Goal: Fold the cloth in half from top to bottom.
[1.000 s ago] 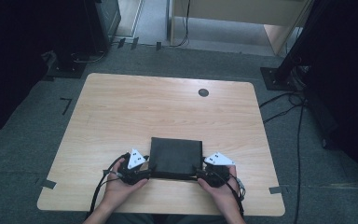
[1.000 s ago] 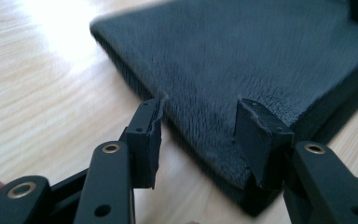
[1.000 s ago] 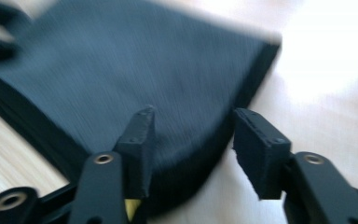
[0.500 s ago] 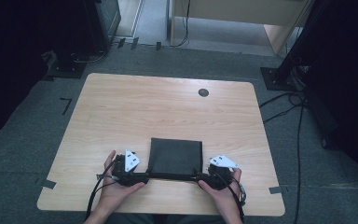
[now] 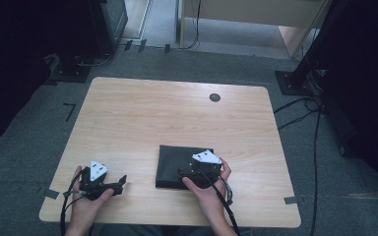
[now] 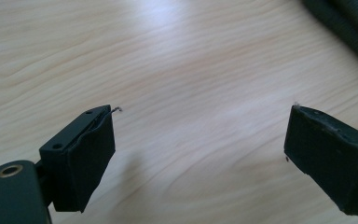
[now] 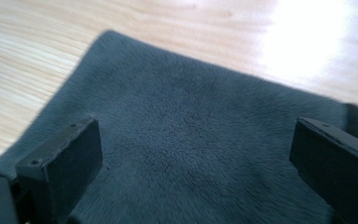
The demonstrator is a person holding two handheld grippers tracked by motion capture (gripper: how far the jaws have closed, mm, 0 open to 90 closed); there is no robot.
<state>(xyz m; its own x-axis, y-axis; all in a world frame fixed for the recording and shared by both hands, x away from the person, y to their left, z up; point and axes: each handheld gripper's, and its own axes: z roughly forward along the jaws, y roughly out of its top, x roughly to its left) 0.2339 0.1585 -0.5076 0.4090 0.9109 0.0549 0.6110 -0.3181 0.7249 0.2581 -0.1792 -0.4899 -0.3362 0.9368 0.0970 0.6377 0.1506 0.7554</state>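
a wooden table (image 5: 142, 118) seen from above, w/ a dark, folded, fuzzy cloth (image 5: 174, 164) lying flat near the front edge, a bit right of centre. the person's right gripper (image 5: 197, 169) sits over the cloth's right part; the left gripper (image 5: 115, 184) is on bare wood to the cloth's left, apart from it.

risks, as a guess: the right jaws are spread wide above the flat pile, so closing from here may just skim the fuzz & catch no fold, or pinch only the top layer & drag the stack out of square. w/ the left gripper off the cloth, nothing pins it, so it could slide on the smooth wood.

right gripper (image 7: 193, 158): jaws wide open, holding nothing, cloth (image 7: 200, 140) spanning the gap beneath; contact can't be told. left gripper (image 6: 198, 154): jaws also wide open, empty, over bare table (image 6: 182, 70), cloth edge (image 6: 349, 23) at far upper right.
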